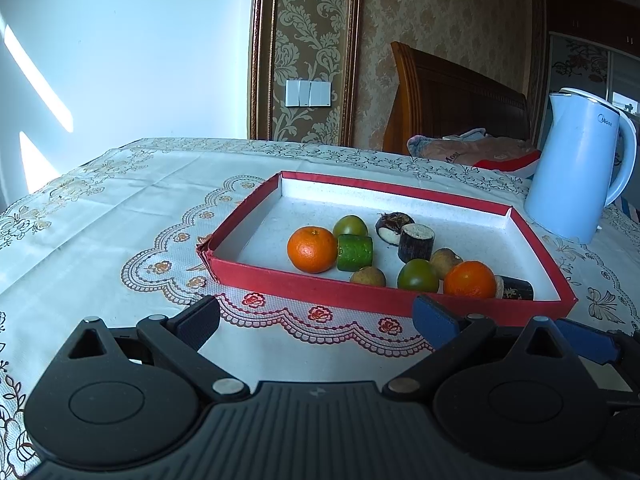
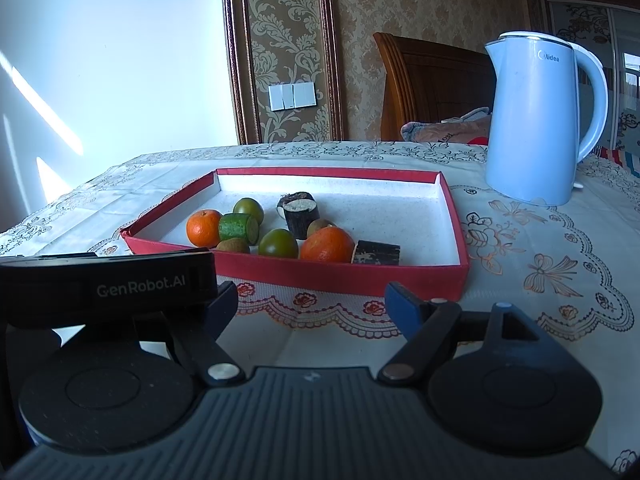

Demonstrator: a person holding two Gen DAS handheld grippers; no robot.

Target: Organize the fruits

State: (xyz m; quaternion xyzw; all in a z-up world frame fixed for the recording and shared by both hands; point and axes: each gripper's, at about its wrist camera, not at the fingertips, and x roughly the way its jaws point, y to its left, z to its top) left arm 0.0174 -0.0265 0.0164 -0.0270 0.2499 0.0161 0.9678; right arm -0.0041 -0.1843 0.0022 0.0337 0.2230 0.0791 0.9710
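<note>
A shallow red box (image 1: 312,286) with a white inside sits on the table; it also shows in the right wrist view (image 2: 344,276). In it lie two oranges (image 1: 312,249) (image 2: 327,245), two green round fruits (image 1: 418,275), a green cut cylinder (image 1: 355,252), brown small fruits (image 1: 368,276) and dark sugarcane pieces (image 1: 416,242) (image 2: 376,253). My left gripper (image 1: 316,320) is open and empty, just in front of the box's near wall. My right gripper (image 2: 310,302) is open and empty, also in front of the box.
A pale blue kettle (image 1: 580,168) (image 2: 536,120) stands to the right behind the box. The left gripper's body (image 2: 108,284) sits close at the left of the right wrist view. The lace tablecloth (image 1: 100,208) covers the table; a bed headboard (image 1: 452,96) is behind.
</note>
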